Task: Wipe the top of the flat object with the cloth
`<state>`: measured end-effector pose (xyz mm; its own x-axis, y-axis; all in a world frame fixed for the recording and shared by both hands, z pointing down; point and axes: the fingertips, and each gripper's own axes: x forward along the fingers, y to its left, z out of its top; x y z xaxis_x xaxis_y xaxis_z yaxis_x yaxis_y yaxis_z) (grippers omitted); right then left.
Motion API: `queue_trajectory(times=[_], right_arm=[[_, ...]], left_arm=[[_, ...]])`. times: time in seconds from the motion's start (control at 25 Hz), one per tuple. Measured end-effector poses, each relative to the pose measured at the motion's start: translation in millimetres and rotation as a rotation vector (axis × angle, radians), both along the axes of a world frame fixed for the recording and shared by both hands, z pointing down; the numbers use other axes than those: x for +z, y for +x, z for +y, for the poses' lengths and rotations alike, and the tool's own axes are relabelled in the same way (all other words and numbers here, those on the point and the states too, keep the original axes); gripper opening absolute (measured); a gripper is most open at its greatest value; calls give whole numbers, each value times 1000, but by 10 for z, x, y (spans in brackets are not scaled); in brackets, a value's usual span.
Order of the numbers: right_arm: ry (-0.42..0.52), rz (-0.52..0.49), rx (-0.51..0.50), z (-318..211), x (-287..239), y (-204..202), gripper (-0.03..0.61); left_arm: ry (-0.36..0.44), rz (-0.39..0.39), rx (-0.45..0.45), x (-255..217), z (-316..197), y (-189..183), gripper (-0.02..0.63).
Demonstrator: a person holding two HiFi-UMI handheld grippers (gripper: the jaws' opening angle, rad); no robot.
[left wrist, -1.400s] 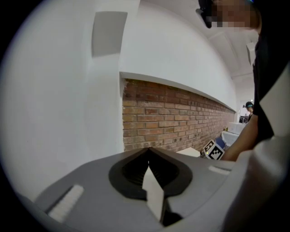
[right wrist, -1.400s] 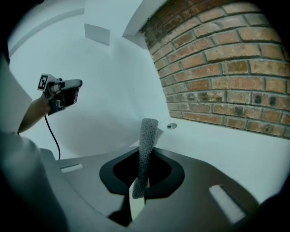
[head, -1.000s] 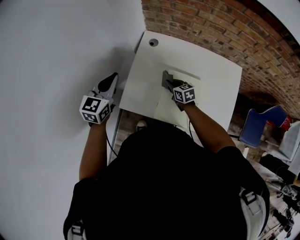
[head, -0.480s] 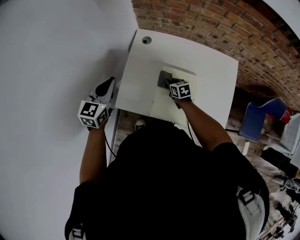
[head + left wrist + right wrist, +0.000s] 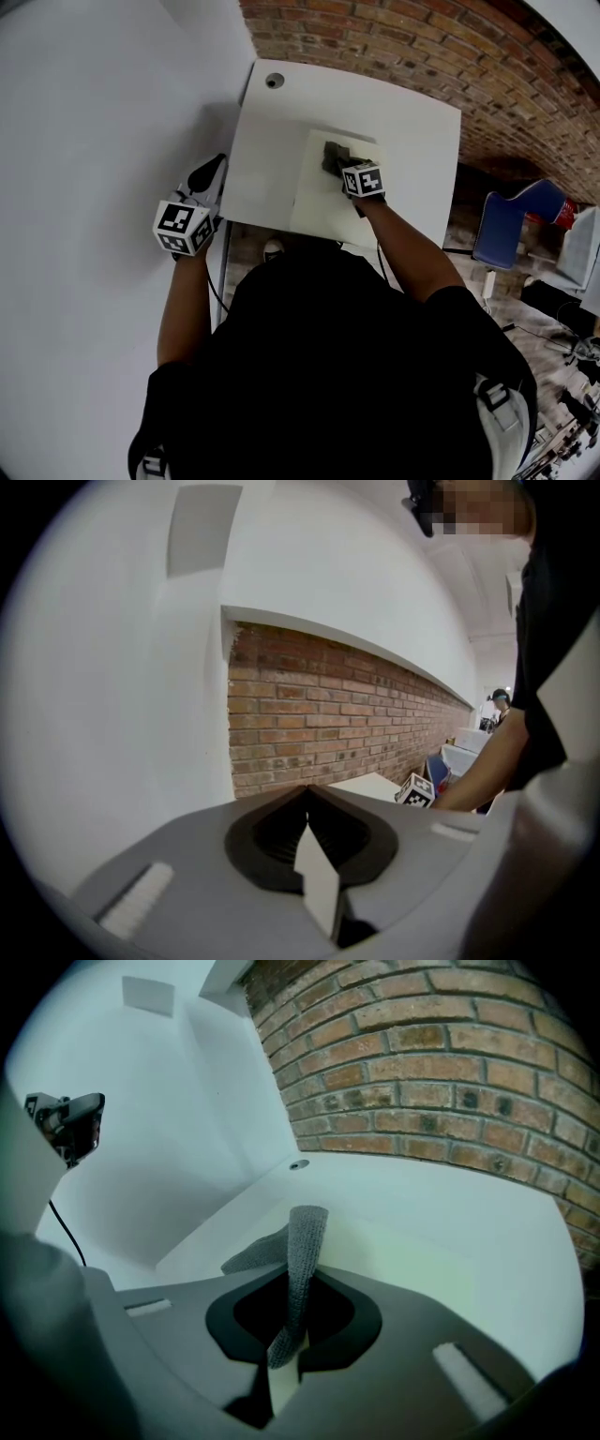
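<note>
A pale flat board point(image 5: 323, 192) lies on the white table point(image 5: 272, 141). My right gripper point(image 5: 345, 167) is over it, shut on a grey knitted cloth point(image 5: 334, 156) that rests on the board's far part. In the right gripper view the cloth point(image 5: 298, 1251) stands pinched between the jaws and trails onto the board point(image 5: 412, 1260). My left gripper point(image 5: 208, 174) hangs off the table's left side by the white wall, shut with nothing between its jaws; in the left gripper view its closed tips point(image 5: 307, 791) point at the brick wall.
A round cable hole point(image 5: 273, 81) sits at the table's far left corner. A brick wall point(image 5: 394, 47) runs behind the table. A blue chair point(image 5: 511, 230) and clutter stand at the right. A white wall point(image 5: 84, 141) is on the left.
My right gripper has slid the cloth a little toward the far side of the board. The left gripper has stayed beside the table's left edge.
</note>
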<state>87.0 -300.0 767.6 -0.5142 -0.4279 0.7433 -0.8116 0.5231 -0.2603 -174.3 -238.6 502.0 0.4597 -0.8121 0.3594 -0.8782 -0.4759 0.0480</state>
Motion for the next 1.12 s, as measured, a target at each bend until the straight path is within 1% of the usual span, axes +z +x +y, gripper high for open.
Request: queue_trajectory(times=[0.24, 0.68, 1.12], right_arm=[[2, 30, 51, 36, 3, 328, 8], [-13, 73, 148, 89, 49, 910, 8], [-14, 131, 217, 76, 95, 1335, 8]], left_arm=[[3, 9, 35, 29, -42, 158, 2], [4, 14, 65, 7, -66, 287, 3], [-13, 15, 88, 61, -59, 302, 3]])
